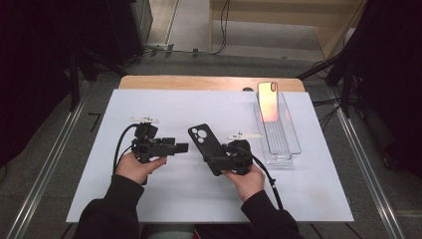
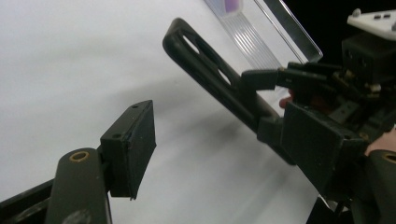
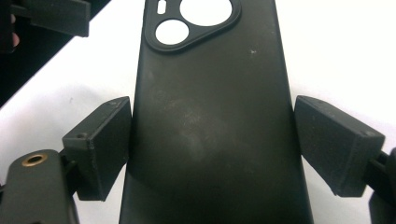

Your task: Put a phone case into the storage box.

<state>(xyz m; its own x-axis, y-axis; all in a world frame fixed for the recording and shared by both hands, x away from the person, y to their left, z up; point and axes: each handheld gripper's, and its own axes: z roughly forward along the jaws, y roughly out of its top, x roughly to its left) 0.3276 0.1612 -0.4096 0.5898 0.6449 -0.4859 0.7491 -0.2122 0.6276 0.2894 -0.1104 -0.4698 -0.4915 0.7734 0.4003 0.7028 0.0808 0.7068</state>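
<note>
Right gripper [image 1: 215, 160] fingers [image 3: 100, 144] clasp the black phone case [image 1: 205, 144]. In the right gripper view the case runs up between the two pads; the left pad lies against the case's edge, the right pad [image 3: 334, 142] sits just beside the other edge, contact there hard to judge. In the left gripper view a black finger lies across the case's edge where the right gripper grips it. Case is lifted off the surface [image 1: 189, 199], tilted, camera cutout end pointing away from the person and up-left in the high view. Cutouts show white surface through them.

Left gripper [image 1: 181, 147] fingers: released, nothing between them. One black pad [image 2: 130, 144] shows in the left gripper view with only white surface beyond it. The gripper points level toward the case, its tip near the case but apart from it.

Left hand [image 1: 137, 167] and right hand [image 1: 247, 180] both come in from the bottom edge, dark sleeves, a cable trailing from each gripper.

Clear plastic tray [image 1: 293, 142] sits at the right of the white surface, well apart from the case. A phone [image 1: 268, 102] with a reddish-orange back leans upright at the tray's far end, camera corner uppermost.

Surface is a white sheet over a wooden top [image 1: 199, 82]; floor with cables beyond.
</note>
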